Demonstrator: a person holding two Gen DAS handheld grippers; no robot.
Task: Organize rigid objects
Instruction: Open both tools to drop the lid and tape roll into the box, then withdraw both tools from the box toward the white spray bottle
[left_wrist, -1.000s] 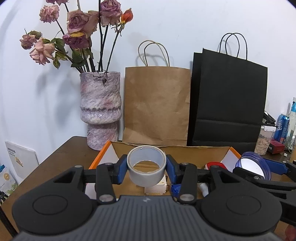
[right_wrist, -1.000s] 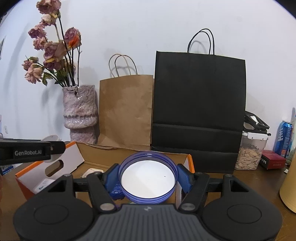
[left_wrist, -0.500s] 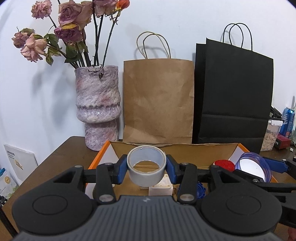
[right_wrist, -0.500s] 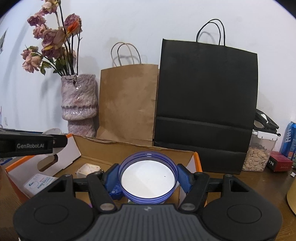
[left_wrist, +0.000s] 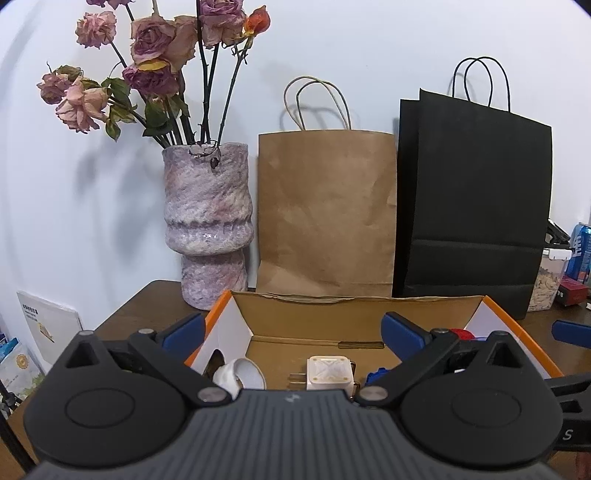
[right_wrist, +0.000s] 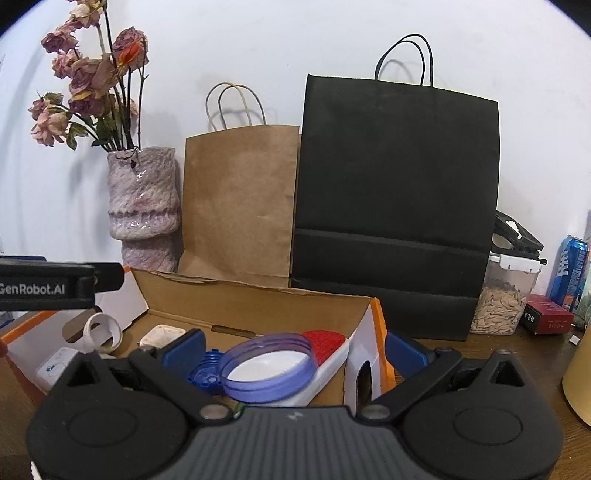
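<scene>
Legible writing: "GenRobot.AI" in white on the black side of the left gripper (right_wrist: 55, 286), seen from the right wrist view; a lone "S" on a black part at the lower right edge of the left wrist view; print on the blue can (right_wrist: 571, 271) and the red packet (right_wrist: 546, 317) is too small to read. Left gripper (left_wrist: 291, 332): aimed slightly downward over the open cardboard box (left_wrist: 314, 314), jaws opening, blue pads spread wide with nothing between them. Right gripper (right_wrist: 293, 349): likewise tilted slightly down at the box's right end, jaws opening and spread wide, one pad inside the box wall and the other outside it, pressing on nothing. Tape roll (left_wrist: 240, 376): half a second ago clamped between the left pads, now lying tilted on the box floor at the left, beside the white plug adapter (left_wrist: 328, 373). Purple-rimmed lid (right_wrist: 269, 365): earlier gripped by the right pads, now resting tilted inside the box, touching a blue cap (right_wrist: 207, 371) and a red-topped white piece (right_wrist: 327, 345). Behind the box: mottled vase (left_wrist: 208, 225) of dried roses, brown paper bag (left_wrist: 327, 210), black paper bag (left_wrist: 474, 206), clear container of seeds (right_wrist: 508, 301).
</scene>
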